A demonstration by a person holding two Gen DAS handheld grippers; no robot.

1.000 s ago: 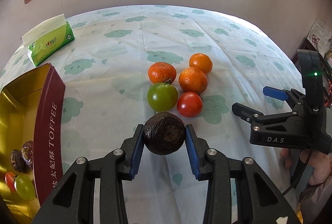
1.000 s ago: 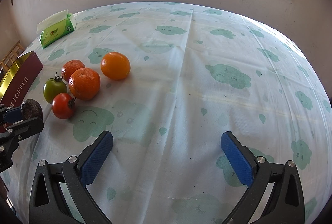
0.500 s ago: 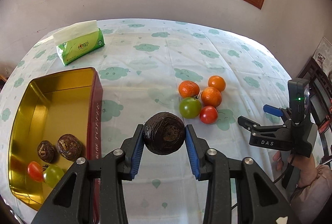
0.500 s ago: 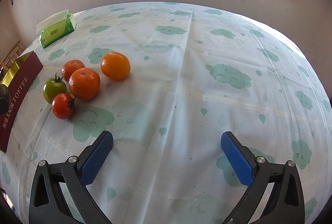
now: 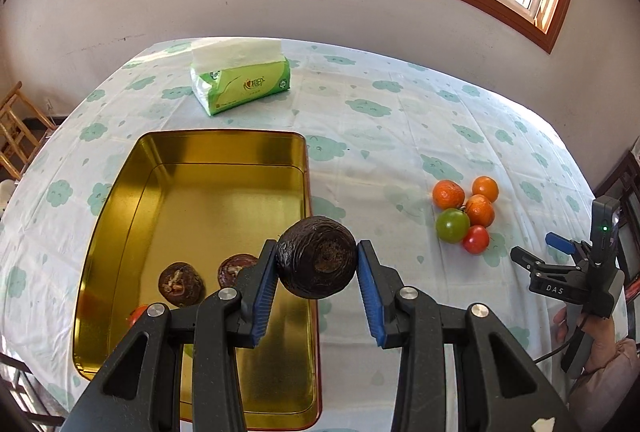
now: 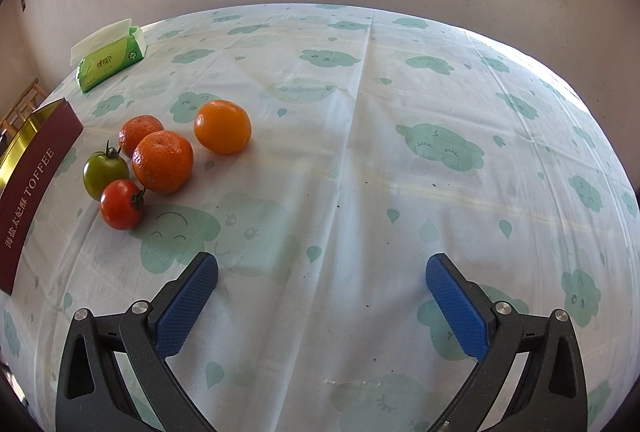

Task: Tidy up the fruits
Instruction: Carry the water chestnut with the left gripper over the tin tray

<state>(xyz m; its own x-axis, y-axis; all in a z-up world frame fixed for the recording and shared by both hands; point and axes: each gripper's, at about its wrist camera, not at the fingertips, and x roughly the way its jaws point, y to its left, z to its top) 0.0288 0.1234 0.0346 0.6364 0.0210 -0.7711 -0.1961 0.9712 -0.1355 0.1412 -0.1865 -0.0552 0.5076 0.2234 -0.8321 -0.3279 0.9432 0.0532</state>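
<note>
Jaws on my left gripper (image 5: 316,272) are clamped on a dark wrinkled fruit (image 5: 316,257), blue pads (image 5: 264,286) pressing its two sides at the widest part. It hangs above the near right rim of the gold tin (image 5: 224,148), not yet inside. Right gripper (image 6: 320,306) has its jaws spread wide with nothing between them, hovering over bare desk (image 6: 400,112).

Handling guess: the fruit looks small, light and roundish, with a leathery, shrivelled skin. Probably a bit soft, so I'd keep the squeeze gentle. The across-the-middle hold looks sound; a round shape could roll once let go, so I'd release it low in the tin.

Left on the desk: three oranges (image 6: 162,161), a green tomato (image 6: 105,172) and a red tomato (image 6: 121,204), bunched together and touching, well apart from the tin. Tissue pack (image 5: 240,80) sits behind the tin.

Hard to read: in the tin I see two dark fruits (image 5: 181,283), one half behind my left finger. Something red (image 5: 138,314) and a sliver of green are mostly blocked by the gripper frame; can't identify them. Tin's near corner is covered too.
</note>
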